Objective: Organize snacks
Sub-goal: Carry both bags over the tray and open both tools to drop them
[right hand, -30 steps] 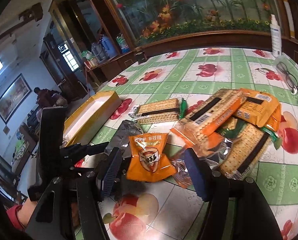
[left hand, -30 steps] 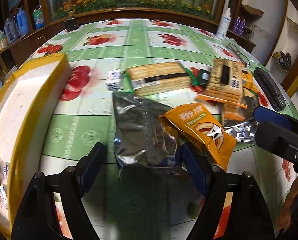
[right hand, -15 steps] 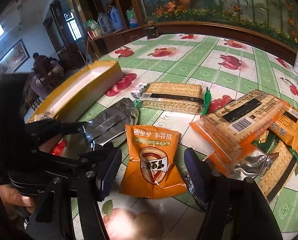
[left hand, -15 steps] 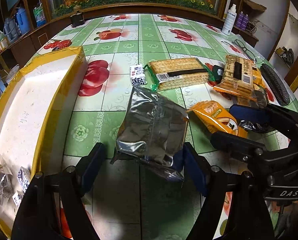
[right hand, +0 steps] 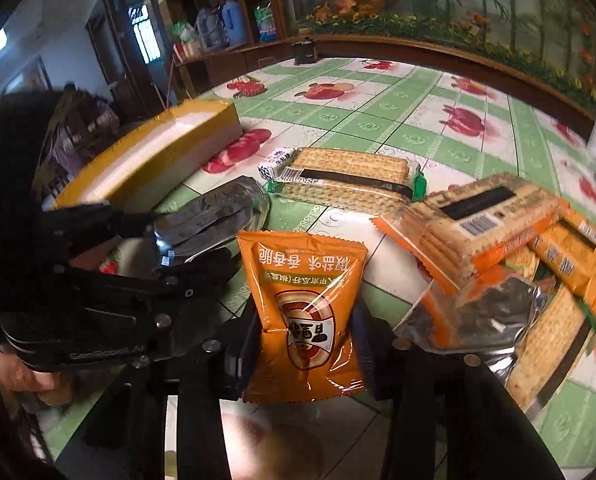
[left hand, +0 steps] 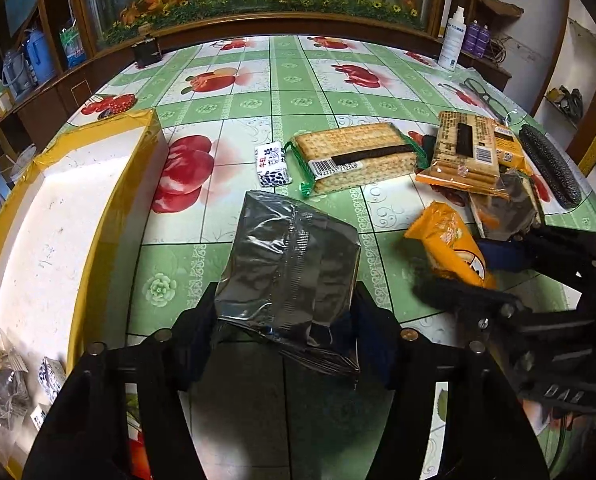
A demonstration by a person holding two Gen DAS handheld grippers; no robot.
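Left gripper (left hand: 283, 326) has just closed on the crinkled silver foil pouch (left hand: 287, 276), right gripper (right hand: 306, 344) on the glossy orange snack packet (right hand: 304, 308); both hold slippery film by its lower end, so either may slide free when lifted toward the yellow-rimmed white box (left hand: 57, 216) at the table's left edge.

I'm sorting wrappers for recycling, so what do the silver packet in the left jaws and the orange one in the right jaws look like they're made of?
Silver packet: looks like metallised foil film, glossy and crinkled, with a mirror sheen and a ribbed back seam.
Orange packet: looks like printed plastic film, shiny, with glare streaks and a serrated sealed edge; any foil lining can't be seen.
Both jaws have just been closing onto their packets.
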